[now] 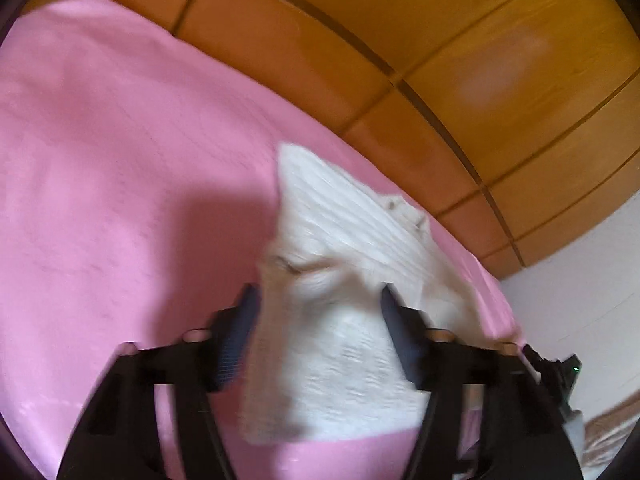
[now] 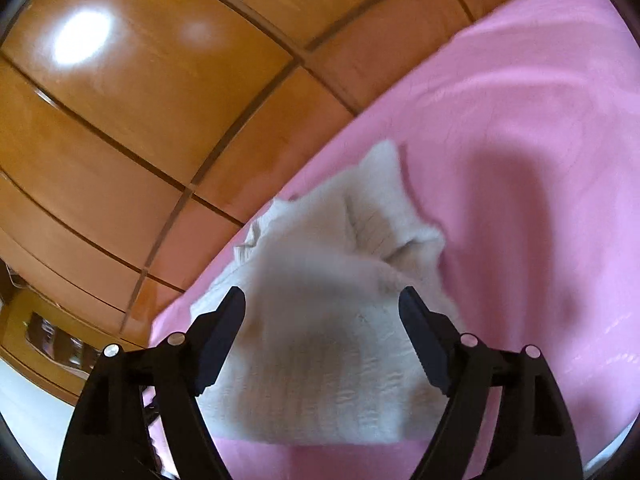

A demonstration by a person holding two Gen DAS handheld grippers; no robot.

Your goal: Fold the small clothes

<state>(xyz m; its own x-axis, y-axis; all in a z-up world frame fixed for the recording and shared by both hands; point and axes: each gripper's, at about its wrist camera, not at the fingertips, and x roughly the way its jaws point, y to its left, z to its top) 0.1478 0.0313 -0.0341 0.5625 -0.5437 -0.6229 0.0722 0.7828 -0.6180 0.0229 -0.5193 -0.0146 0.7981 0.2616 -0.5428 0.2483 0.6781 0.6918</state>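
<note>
Glossy wooden wardrobe panels point(image 1: 460, 40) back a pink bedsheet point(image 1: 100, 140) where the small cream knitted garment point(image 1: 340, 280) lies, its long axis running away from me; both my left fingers point(image 1: 316, 312) and right fingers point(image 2: 322, 320) hover released, straddling its near end

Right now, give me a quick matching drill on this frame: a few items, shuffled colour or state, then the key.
Column 1:
1. bed sheet
2. knit garment
3. wardrobe panels
4. left gripper fingers

Column 2:
A. glossy orange-brown wood
B. apart, garment seen between them
C. pink, spread flat
D. off-white, lying partly folded

Pairs: 1-C, 2-D, 3-A, 4-B
</note>
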